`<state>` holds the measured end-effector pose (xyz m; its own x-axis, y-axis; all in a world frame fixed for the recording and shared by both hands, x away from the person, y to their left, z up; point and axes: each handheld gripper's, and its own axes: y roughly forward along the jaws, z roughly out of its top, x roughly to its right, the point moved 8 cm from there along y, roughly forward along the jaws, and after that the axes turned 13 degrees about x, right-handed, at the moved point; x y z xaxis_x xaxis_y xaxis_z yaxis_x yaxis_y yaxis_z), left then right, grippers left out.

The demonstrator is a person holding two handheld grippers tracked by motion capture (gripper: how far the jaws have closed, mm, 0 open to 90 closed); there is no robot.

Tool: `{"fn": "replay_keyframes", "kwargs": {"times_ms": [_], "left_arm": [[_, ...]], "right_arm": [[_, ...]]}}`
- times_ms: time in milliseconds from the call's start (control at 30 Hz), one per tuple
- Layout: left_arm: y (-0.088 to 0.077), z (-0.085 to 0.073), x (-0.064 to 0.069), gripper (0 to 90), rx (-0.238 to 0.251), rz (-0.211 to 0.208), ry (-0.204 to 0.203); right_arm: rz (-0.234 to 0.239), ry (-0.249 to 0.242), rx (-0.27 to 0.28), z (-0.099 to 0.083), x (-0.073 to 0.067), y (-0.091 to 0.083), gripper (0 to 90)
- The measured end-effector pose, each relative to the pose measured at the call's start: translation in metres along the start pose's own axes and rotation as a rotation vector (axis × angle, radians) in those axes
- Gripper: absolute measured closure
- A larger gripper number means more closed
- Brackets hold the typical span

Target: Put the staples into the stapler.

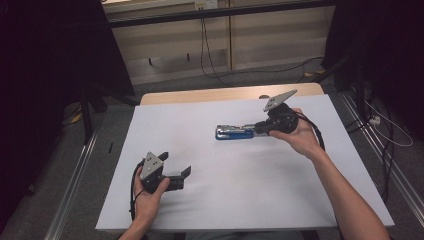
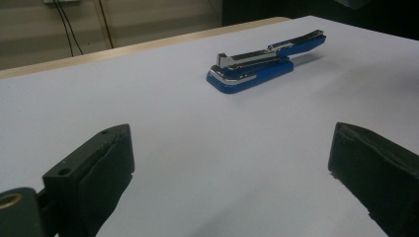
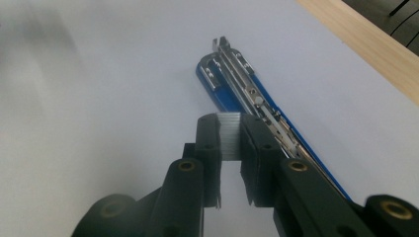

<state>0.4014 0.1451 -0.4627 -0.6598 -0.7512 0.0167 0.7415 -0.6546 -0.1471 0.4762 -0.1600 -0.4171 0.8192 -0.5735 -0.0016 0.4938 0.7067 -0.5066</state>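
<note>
Left tool (image 1: 175,170) is held near the worktop's (image 1: 210,200) front edge, jaws wide, nothing between them. Open blue stapler (image 1: 234,132) lies mid-worktop, well apart. Right tool (image 3: 230,143) is clamped on a strip of staples (image 3: 230,136) just beside the stapler's magazine. Cables (image 1: 205,45) hang beyond

Stapler (image 1: 234,132): bright blue body, shiny silver metal rail on top. Strip of staples (image 3: 230,136): pale silver, fine vertical lines. Right gripper (image 3: 230,163): black jaws, brass-coloured rivets, grey plate on top. Left gripper (image 1: 175,175): black too, grey plate. Table (image 1: 225,200): plain white top, light wood edge at far side. Cables black.
</note>
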Motion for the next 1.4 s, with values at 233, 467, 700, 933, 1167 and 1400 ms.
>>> {"fn": "replay_keyframes", "kwargs": {"times_ms": [233,467,700,933,1167,1400], "left_arm": [[0.001,-0.001,0.001,3.8,-0.003,-0.007,0.004],[0.000,0.000,0.001,3.8,0.000,-0.005,0.003],[0.000,0.000,0.001,3.8,0.001,-0.004,0.001],[0.000,0.000,0.001,3.8,0.002,-0.005,0.002],[-0.001,0.000,0.001,3.8,0.002,-0.006,0.003],[0.000,0.000,0.001,3.8,0.000,-0.008,0.000]], "right_arm": [[0.005,-0.014,-0.004,0.003,0.002,0.009,79.5],[0.012,-0.025,-0.001,0.010,0.004,0.016,79.4],[0.015,-0.030,0.000,0.014,0.006,0.022,79.5],[0.022,-0.049,-0.003,0.021,0.006,0.030,79.5],[0.026,-0.023,0.014,0.020,0.008,0.039,79.5],[0.029,-0.034,-0.001,0.023,0.011,0.045,79.5]]}}
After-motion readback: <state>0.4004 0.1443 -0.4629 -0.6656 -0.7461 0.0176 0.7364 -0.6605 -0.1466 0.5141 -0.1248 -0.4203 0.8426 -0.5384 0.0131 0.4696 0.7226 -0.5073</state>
